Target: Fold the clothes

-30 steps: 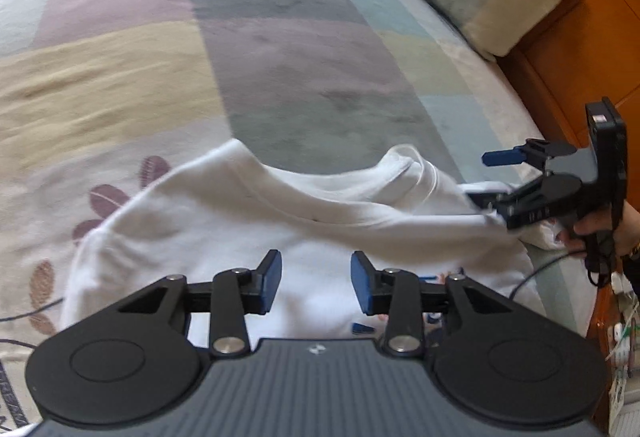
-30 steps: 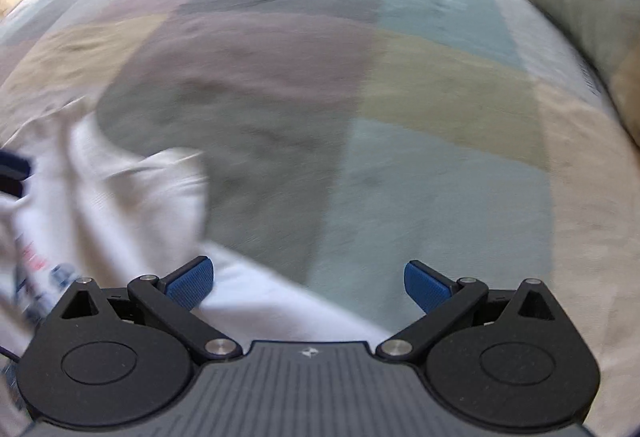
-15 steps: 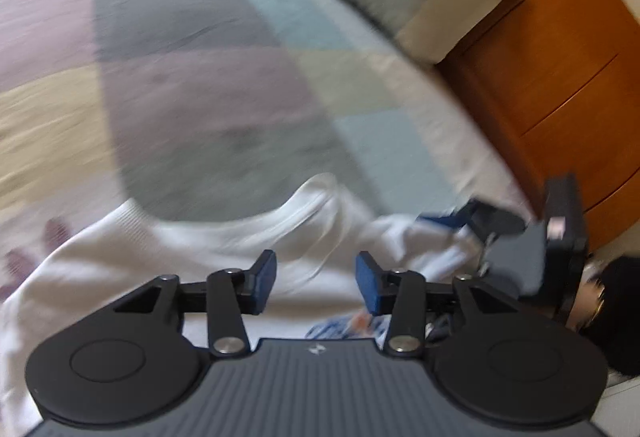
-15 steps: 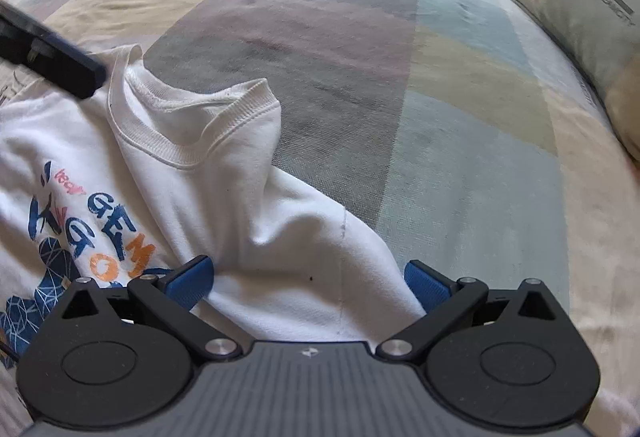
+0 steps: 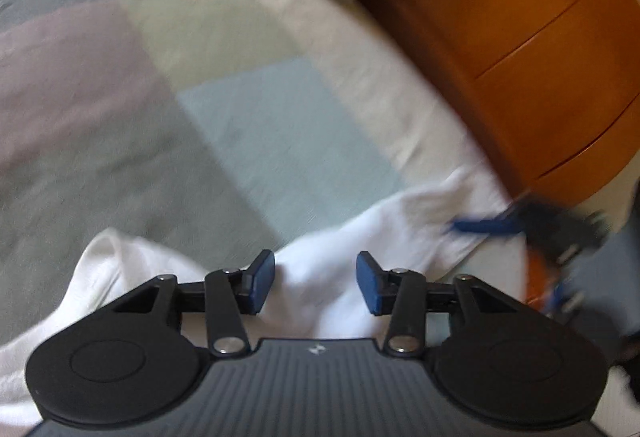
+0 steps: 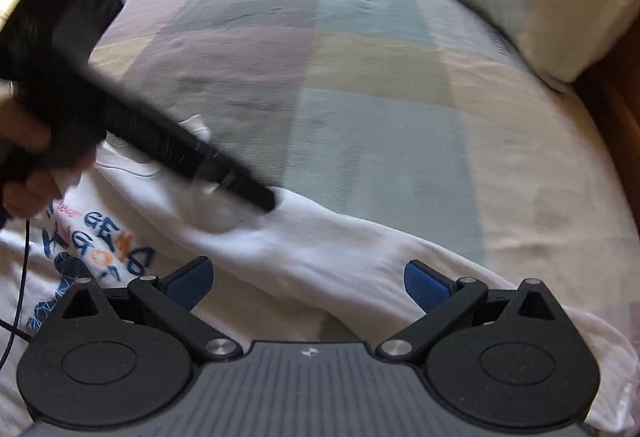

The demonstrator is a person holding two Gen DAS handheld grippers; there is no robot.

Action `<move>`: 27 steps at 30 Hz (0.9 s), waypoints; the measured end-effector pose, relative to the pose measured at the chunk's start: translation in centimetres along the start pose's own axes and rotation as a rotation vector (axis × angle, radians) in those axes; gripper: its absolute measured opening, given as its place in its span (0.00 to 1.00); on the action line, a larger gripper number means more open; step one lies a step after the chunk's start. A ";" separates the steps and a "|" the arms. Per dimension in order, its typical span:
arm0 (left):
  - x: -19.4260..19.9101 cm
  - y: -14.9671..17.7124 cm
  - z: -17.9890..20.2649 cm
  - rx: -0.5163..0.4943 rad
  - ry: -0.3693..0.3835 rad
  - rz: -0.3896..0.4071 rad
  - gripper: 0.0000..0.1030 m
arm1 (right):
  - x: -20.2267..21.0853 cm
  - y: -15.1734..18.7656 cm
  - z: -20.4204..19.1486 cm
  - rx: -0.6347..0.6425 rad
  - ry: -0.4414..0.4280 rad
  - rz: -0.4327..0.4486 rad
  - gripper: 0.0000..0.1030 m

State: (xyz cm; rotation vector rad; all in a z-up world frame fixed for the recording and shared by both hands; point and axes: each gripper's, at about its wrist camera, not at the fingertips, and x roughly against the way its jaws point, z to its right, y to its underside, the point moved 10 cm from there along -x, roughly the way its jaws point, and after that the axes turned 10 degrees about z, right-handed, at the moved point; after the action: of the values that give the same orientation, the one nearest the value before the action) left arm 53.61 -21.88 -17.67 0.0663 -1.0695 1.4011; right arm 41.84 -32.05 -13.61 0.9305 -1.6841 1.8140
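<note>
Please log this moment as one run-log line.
shirt: flat on bed, unfolded | left hand-held gripper: open, empty | right hand-held gripper: open, empty

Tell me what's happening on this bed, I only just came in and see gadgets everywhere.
A person is folding a white T-shirt with a printed front, spread on a patchwork bedspread, using a handheld gripper in each hand. The left gripper hovers over the shirt's sleeve area, jaws partly open, holding nothing. The right gripper is wide open over the same sleeve. No fold is made yet.
</note>
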 end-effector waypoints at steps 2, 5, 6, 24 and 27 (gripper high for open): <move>1.4 1.4 -0.1 0.004 0.025 0.009 0.44 | 0.3 -0.7 1.1 -0.008 -0.020 0.019 1.00; 3.2 3.9 -1.2 0.070 0.058 0.024 0.44 | 0.6 -2.0 2.6 -0.023 -0.053 0.051 1.00; 3.8 4.6 -1.6 0.105 0.068 0.033 0.44 | 0.4 -2.9 2.9 -0.032 -0.068 0.069 1.00; 7.0 6.8 -3.9 0.298 0.103 0.121 0.45 | -8.2 -2.8 -1.9 0.175 -0.283 -0.096 0.36; 7.7 7.0 -3.8 0.298 0.097 0.107 0.49 | -6.0 -1.2 -1.8 0.161 -0.291 -0.126 0.24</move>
State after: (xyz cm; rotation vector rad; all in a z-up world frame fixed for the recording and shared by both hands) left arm 48.67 -12.03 -18.70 0.1575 -0.7882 1.6361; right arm 46.31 -29.55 -17.41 1.3958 -1.6181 1.8180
